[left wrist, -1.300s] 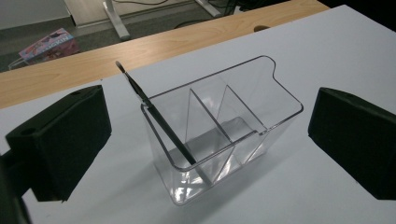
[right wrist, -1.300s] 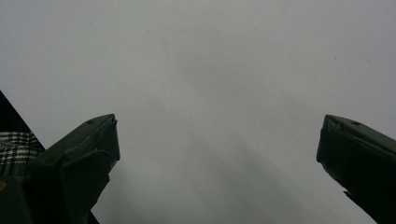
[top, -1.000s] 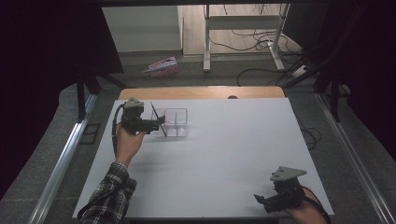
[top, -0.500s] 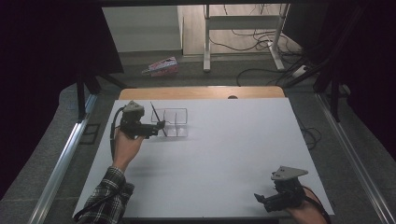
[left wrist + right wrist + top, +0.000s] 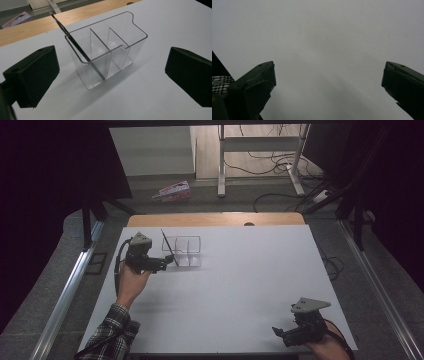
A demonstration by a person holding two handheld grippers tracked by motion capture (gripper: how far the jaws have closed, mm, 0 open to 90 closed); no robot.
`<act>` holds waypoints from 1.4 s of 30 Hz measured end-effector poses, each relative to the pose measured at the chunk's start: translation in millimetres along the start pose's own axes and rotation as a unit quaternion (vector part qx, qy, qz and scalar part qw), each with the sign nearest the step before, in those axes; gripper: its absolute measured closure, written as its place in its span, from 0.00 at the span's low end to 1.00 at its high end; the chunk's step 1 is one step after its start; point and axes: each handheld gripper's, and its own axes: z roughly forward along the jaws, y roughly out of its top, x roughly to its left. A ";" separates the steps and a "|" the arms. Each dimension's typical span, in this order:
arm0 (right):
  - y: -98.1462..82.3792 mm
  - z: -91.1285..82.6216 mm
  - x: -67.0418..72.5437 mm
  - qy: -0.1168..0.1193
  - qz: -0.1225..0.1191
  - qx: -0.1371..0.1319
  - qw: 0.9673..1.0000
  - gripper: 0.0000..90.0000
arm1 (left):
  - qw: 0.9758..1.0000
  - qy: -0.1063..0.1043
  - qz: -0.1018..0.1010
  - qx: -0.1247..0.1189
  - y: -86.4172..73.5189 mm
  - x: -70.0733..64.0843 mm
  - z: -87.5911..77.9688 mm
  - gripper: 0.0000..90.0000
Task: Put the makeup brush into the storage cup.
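My left gripper (image 5: 165,263) had drawn back slightly from the clear organizer (image 5: 107,50), jaws spread wide and empty; the brush (image 5: 75,45) leaned in its near compartment. My right gripper (image 5: 281,334) stayed open, partly cut off.

White table (image 5: 240,285), clear organizer (image 5: 183,251) on it

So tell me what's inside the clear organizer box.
A thin black brush leans in the nearest compartment of the clear organizer box, tip sticking out above the rim. Nothing shows in the other compartments; the clear walls hide nothing.
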 end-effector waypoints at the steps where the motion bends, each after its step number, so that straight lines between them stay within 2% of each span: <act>1: 0.0 0.0 0.0 0.000 0.000 0.000 1.000 0.00 | 1.000 0.000 0.000 0.000 -0.7 -0.1 -1.0 0.00; 14: 0.0 0.5 0.2 -0.001 -0.004 0.002 1.000 0.00 | 1.000 -0.004 -0.002 -0.002 -14.2 -0.9 -10.6 0.00; 42: 0.3 0.5 0.9 -0.002 -0.007 0.003 1.000 0.00 | 1.000 -0.023 0.018 0.004 -35.5 -23.8 -16.9 0.00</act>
